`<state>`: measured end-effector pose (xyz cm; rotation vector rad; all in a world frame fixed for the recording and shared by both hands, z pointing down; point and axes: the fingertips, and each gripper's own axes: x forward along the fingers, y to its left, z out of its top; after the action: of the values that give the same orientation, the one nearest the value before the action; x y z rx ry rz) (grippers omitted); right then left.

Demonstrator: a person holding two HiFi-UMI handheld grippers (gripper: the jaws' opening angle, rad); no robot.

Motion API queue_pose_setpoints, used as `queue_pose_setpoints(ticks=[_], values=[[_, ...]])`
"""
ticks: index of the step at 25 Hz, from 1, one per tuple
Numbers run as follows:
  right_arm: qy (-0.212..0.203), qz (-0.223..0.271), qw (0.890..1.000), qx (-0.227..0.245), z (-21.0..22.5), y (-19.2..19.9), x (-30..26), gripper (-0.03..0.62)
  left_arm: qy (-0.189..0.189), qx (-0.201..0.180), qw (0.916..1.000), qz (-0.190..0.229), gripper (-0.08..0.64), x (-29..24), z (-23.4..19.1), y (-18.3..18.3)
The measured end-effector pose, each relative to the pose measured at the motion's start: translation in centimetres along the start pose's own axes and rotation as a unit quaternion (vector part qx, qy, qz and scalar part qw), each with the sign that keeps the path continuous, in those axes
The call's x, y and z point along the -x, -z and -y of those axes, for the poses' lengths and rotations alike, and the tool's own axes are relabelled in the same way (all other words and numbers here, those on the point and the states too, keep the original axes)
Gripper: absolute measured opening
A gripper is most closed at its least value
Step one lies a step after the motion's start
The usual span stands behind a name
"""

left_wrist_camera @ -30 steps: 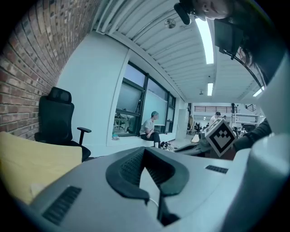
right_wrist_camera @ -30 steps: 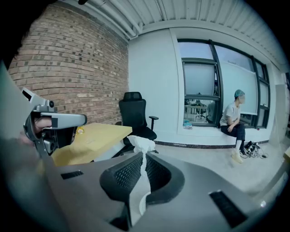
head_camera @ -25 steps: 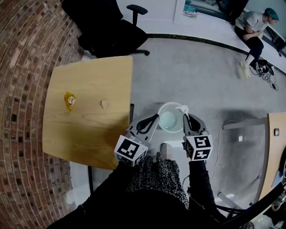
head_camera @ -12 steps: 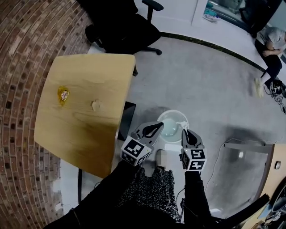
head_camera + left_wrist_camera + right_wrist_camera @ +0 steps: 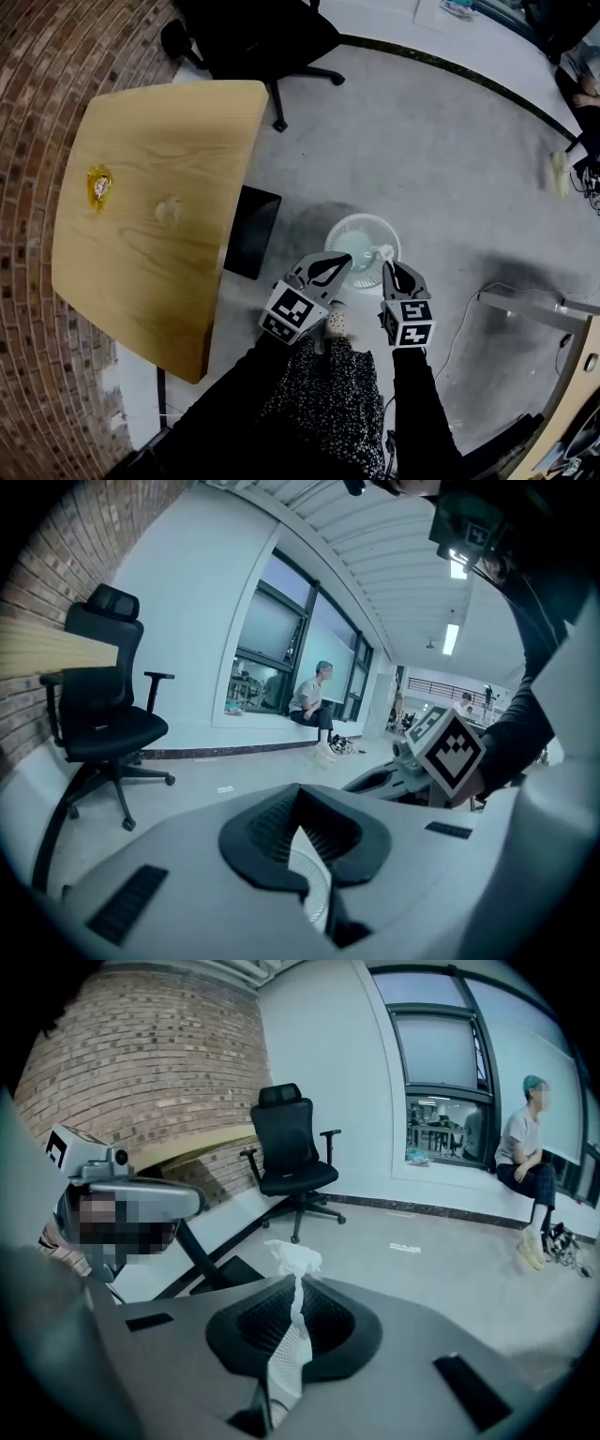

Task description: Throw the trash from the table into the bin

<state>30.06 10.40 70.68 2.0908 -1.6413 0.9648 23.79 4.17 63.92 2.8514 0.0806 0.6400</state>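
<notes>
Open bin point(image 5: 349, 222) unblocked right before you, bare floor point(image 5: 441, 159) free around it, table point(image 5: 141, 244) edge and black base plate point(image 5: 251, 232) close on your left, office chair point(image 5: 267, 33) farther beyond.

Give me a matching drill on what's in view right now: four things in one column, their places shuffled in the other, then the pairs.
Things:
1. white tissue
2. yellow wrapper
3. white bin
4. black office chair

Places:
A. on the floor, just ahead of the left gripper
B. on the floor, beyond the far end of the table
C. pinched in the jaws of the right gripper
D. on the table, toward the edge by the brick wall

Pairs: 1-C, 2-D, 3-A, 4-B.
</notes>
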Motion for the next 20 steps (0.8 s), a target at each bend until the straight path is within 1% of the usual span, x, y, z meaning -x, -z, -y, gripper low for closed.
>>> queue_pose_setpoints(ticks=[5, 11, 14, 18, 20], values=[[-0.006, -0.023, 1.000, -0.008, 1.0, 3.0, -2.8, 0.023, 0.001, 0.011, 0.9998, -0.015, 0.000, -1.9, -1.3, 2.7], [-0.007, -0.055, 0.998, -0.022, 2.5, 6.6, -5.8, 0.025, 0.009, 0.011, 0.9991, -0.039, 0.000, -3.7, -2.3, 5.8], [-0.009, -0.069, 0.997, -0.020, 2.7, 8.1, -7.2, 0.025, 0.009, 0.014, 0.9987, -0.048, 0.000, -4.0, -2.7, 7.2], [-0.020, -0.110, 0.994, -0.001, 2.7, 10.2, -8.8, 0.026, 0.008, 0.024, 0.9986, -0.047, 0.000, -4.1, -2.9, 7.7], [-0.031, -0.123, 0.992, -0.004, 2.6, 10.9, -9.3, 0.032, 0.011, 0.021, 0.9987, -0.045, 0.000, -4.0, -2.8, 7.5]])
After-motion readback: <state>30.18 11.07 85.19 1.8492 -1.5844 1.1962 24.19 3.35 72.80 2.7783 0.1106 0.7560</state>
